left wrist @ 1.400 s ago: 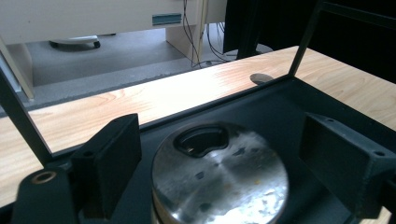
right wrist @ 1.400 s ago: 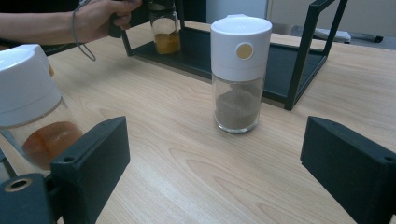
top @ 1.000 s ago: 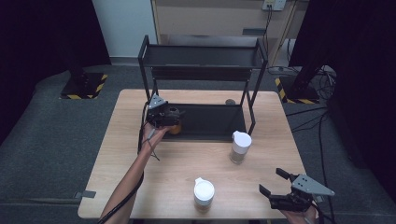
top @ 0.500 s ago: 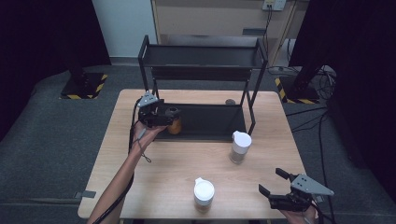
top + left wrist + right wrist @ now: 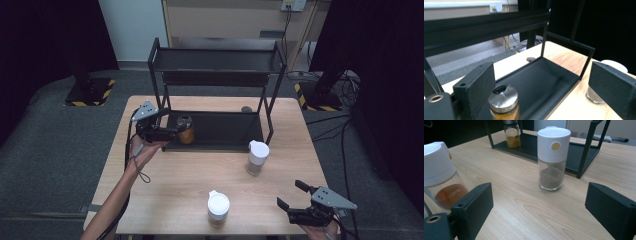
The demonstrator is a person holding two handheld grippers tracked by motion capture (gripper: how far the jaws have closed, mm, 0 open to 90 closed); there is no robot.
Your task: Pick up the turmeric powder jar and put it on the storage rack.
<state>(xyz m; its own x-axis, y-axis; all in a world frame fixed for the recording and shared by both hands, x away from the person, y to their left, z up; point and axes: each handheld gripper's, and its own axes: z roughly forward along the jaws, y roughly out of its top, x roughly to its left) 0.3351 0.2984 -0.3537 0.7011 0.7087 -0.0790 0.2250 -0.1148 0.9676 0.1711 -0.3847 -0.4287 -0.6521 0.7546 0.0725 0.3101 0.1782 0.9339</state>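
the right hand-held gripper point(image 5: 294, 199) waits at the lower right of the high view, jaws wide apart and holding nothing. just ahead on the bench point(image 5: 175, 190) stand two white-capped shakers point(image 5: 218, 208) point(image 5: 257, 156), not yet shelved. farther up, at centre left, the left hand-held gripper point(image 5: 181, 129) has its jaws spread around the yellow spice jar point(image 5: 185, 128), pads apparently clear of it; this metal-capped glass jar already stands on the left end of the black rack's point(image 5: 235, 131) bottom tray, so one of three seems placed.

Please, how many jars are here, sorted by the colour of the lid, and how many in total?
Glass jars with white plastic lid: 2
Glass jar with silver metal lid, yellow powder inside: 1
Total: 3
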